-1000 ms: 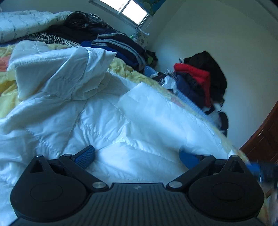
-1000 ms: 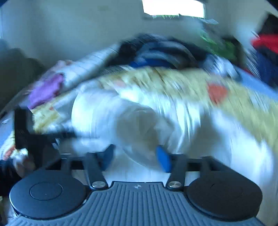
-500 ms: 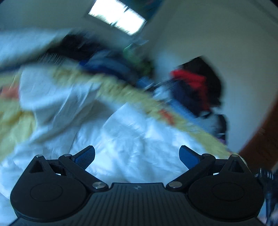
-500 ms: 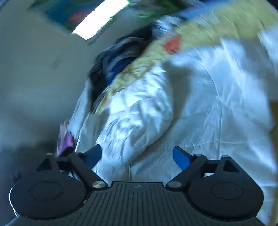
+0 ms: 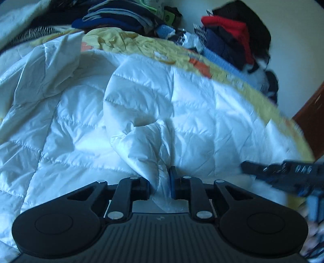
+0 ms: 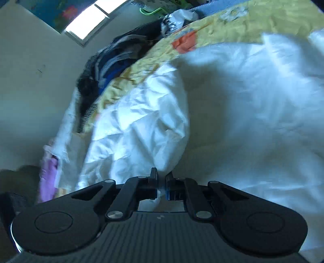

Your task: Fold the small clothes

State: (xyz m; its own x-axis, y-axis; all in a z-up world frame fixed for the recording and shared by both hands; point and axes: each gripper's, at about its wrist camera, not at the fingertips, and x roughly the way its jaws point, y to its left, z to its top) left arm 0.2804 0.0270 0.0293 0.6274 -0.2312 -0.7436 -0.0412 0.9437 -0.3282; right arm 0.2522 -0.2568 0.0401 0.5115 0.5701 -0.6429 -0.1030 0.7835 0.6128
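Both tongs, wide apart before, now pinch the white quilted jacket (image 5: 141,113): left tongs (image 5: 161,184) closing, right tongs (image 6: 161,186) clamped.

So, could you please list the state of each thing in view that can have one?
left gripper: closing, fingers pinching a bunched fold of the white quilted jacket.
right gripper: shut on the jacket's thin edge.
white quilted jacket: crumpled, unfolded, spread over the yellow bedspread.
dark clothes: piled behind.

Both wrist views look down, close, onto white jacket (image 5: 141,105).
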